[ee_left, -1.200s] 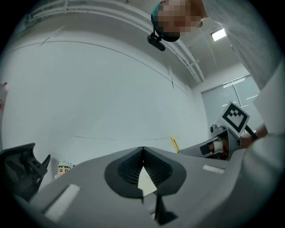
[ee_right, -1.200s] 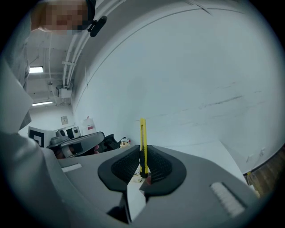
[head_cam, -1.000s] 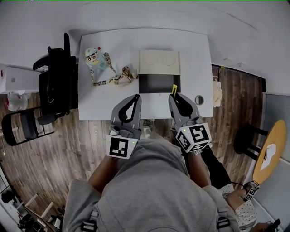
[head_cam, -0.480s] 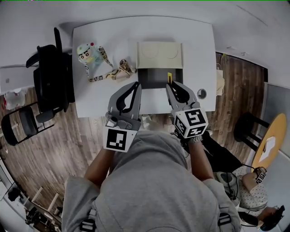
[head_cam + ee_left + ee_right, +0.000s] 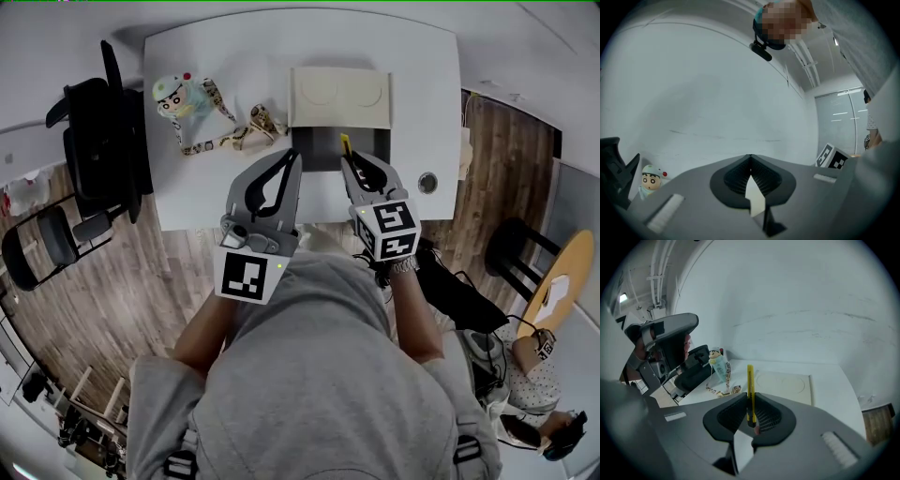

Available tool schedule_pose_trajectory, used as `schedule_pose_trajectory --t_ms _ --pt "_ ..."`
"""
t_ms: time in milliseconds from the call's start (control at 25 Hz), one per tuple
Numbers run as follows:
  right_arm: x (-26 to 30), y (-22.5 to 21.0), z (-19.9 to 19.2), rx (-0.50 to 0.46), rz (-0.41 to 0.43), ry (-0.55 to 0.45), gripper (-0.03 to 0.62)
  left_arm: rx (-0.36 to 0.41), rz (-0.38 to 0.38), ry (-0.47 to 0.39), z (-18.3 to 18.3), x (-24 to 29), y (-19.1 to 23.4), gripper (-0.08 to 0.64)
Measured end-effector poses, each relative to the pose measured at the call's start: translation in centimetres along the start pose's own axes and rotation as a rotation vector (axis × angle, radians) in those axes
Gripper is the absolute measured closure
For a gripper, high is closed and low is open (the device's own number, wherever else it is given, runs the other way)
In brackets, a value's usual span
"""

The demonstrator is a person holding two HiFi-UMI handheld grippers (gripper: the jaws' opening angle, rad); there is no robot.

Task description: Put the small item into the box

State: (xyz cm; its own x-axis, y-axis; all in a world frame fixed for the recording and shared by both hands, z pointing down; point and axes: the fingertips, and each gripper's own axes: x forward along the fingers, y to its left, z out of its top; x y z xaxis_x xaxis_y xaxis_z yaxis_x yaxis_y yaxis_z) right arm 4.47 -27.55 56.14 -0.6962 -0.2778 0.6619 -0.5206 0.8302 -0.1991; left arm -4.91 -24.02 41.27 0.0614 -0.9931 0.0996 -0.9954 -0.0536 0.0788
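Observation:
My right gripper (image 5: 349, 161) (image 5: 751, 401) is shut on a thin yellow stick-like item (image 5: 345, 145) (image 5: 750, 390) that stands up between its jaws. It hovers over the dark inside of the open box (image 5: 321, 150), whose cream lid (image 5: 339, 97) (image 5: 783, 383) lies folded back behind it on the white table (image 5: 244, 75). My left gripper (image 5: 292, 159) (image 5: 750, 161) is shut with nothing in it, held just left of the box.
A cartoon-figure pouch (image 5: 183, 101) (image 5: 719, 365) (image 5: 650, 179) with a patterned lanyard (image 5: 234, 141) lies on the table's left part. A small round object (image 5: 428, 181) sits near the right front edge. A black office chair (image 5: 98, 141) stands left of the table.
Both grippers have moved forward over the table. The right one has carried the yellow item from the box's front edge to above its dark inside.

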Motion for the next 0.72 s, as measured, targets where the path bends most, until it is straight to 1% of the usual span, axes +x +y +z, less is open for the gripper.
schedule_pose_trajectory --t_ms 360,480,720 --pt "3.2 0.9 -2.7 -0.096 0.043 0.153 0.525 0.007 -0.002 -0.007 0.3 0.5 2.3 0.557" --pt "4.1 0.8 -3.6 -0.113 0.055 0.201 0.525 0.009 -0.001 -0.008 0.3 0.6 2.8 0.557" --pt "6.0 -0.5 -6.0 -0.192 0.086 0.346 0.525 -0.005 0.01 0.007 -0.4 2.0 3.0 0.557"
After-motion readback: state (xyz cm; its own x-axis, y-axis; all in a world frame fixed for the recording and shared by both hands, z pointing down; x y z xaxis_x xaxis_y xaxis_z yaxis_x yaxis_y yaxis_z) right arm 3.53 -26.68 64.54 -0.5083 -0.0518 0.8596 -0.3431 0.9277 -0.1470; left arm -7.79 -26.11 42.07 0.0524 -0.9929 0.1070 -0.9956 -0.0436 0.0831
